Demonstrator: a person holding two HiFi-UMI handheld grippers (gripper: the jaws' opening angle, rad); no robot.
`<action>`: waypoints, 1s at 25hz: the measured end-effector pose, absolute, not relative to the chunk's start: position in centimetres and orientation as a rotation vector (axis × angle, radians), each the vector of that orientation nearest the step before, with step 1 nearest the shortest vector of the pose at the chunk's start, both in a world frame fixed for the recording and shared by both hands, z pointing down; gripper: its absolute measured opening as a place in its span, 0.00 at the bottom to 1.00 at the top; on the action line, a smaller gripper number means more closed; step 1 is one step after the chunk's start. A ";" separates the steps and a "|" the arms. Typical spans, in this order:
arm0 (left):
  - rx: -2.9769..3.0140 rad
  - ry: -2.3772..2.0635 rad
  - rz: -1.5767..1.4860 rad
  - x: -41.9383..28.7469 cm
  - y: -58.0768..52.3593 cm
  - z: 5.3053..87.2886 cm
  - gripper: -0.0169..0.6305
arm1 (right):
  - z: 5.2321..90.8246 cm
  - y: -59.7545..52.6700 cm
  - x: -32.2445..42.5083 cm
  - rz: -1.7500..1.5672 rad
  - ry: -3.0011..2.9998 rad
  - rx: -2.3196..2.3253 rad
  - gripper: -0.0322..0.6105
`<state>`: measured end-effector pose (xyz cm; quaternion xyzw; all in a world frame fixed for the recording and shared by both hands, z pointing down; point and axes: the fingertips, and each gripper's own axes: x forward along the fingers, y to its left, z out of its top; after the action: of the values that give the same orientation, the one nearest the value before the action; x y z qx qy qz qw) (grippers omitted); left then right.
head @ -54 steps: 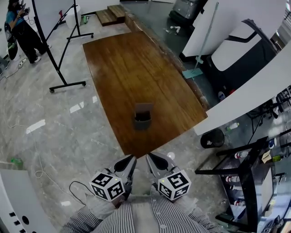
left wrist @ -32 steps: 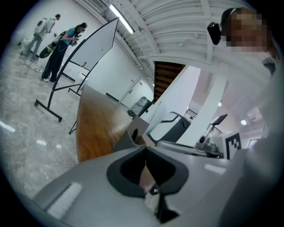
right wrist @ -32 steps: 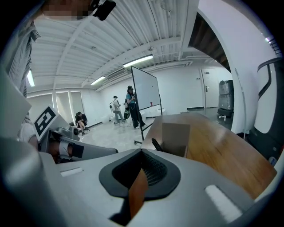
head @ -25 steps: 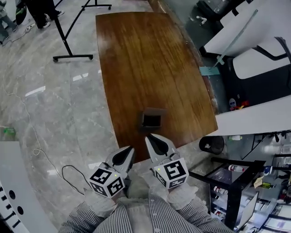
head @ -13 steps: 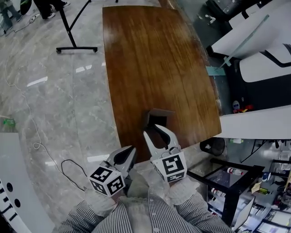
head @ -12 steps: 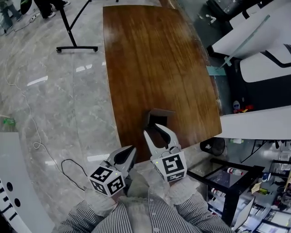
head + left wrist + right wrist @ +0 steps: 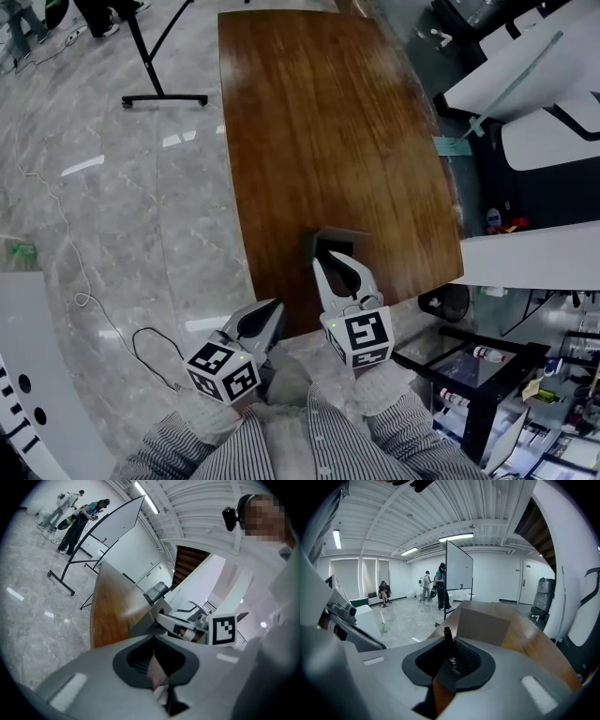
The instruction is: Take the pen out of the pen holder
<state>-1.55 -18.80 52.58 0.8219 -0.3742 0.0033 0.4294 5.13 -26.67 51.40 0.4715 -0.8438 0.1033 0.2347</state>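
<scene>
A grey box-shaped pen holder (image 7: 330, 240) stands near the front edge of the brown wooden table (image 7: 328, 122). My right gripper (image 7: 336, 259) reaches over that edge, its tips at the holder's mouth. In the right gripper view a black pen (image 7: 447, 639) stands upright between the jaws of the right gripper (image 7: 449, 654), with the holder (image 7: 483, 626) just behind. The jaws are closing and the pen lies against the ribbed pad. My left gripper (image 7: 270, 312) hangs shut below the table edge over the floor, holding nothing; its own view shows the left gripper (image 7: 157, 663) with the tips together.
A whiteboard stand (image 7: 164, 94) is on the marble floor left of the table, and a cable (image 7: 56, 234) trails across it. A black rack (image 7: 487, 375) and a round bin (image 7: 445, 300) are at the right. People (image 7: 440, 590) stand far behind.
My right gripper has moved forward to the holder; its jaws spread wide, then narrowed round the pen. The left gripper has stayed put.
</scene>
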 end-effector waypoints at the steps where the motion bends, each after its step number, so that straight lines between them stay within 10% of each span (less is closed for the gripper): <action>1: 2.054 -0.934 0.010 -1.6 -18.8 52.5 0.04 | 51.3 -26.7 5.4 0.279 -2.307 1.306 0.12; 25: 2.245 -0.863 0.001 0.4 -16.7 45.6 0.04 | 39.8 -22.9 8.4 0.352 -2.541 1.595 0.11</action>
<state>0.43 -16.74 45.64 0.8709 -0.3346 0.0002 0.3600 8.43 -22.85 39.82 0.5271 -0.8396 0.1164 0.0604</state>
